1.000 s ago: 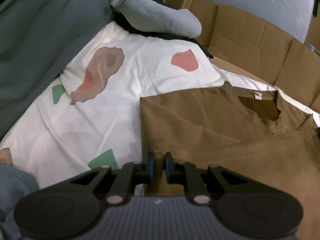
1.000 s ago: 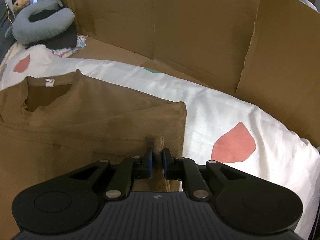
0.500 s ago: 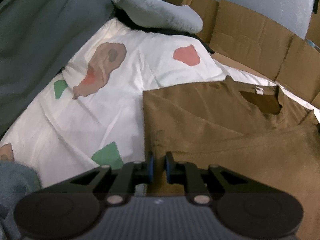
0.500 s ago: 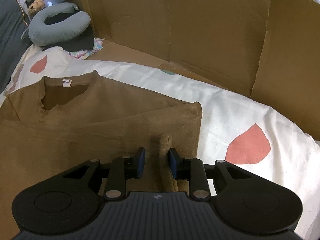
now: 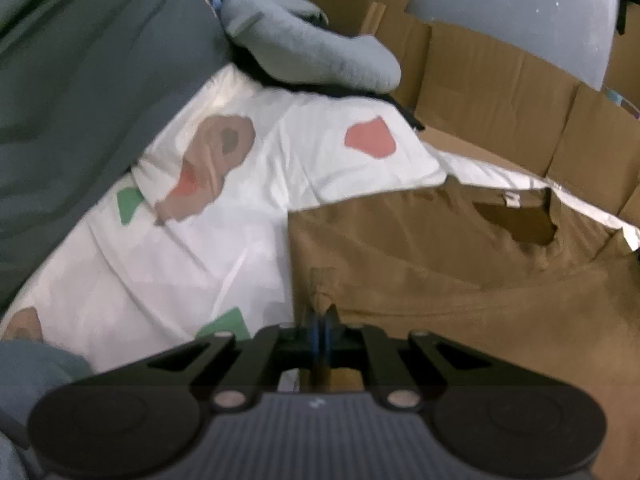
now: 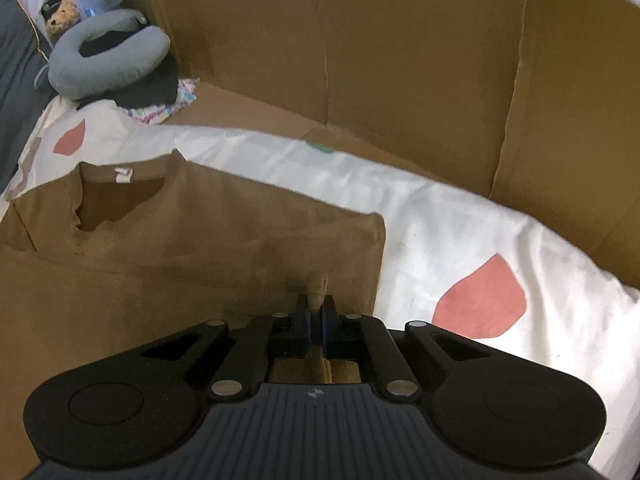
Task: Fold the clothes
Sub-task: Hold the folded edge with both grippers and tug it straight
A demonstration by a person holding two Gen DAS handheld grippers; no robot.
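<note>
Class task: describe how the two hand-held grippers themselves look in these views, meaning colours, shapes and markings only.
Both look alike. The left hand-held gripper and the right hand-held gripper each have a dark grey ribbed body with a small pale emblem, round black bulges at both sides, black linkage arms with silver pivot pins, and short black fingers faced with blue pads. No cables, sleeves or hands show.

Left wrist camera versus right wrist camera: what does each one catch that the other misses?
Only the left wrist view shows the dark grey-green fabric, the sheet's green patches and the left hand-held gripper, shut on the brown T-shirt.

Only the right wrist view shows the tall cardboard wall close up and the right hand-held gripper, pinching a fabric fold.

Both share the T-shirt, white patterned sheet, grey neck pillow and teddy bear.
</note>
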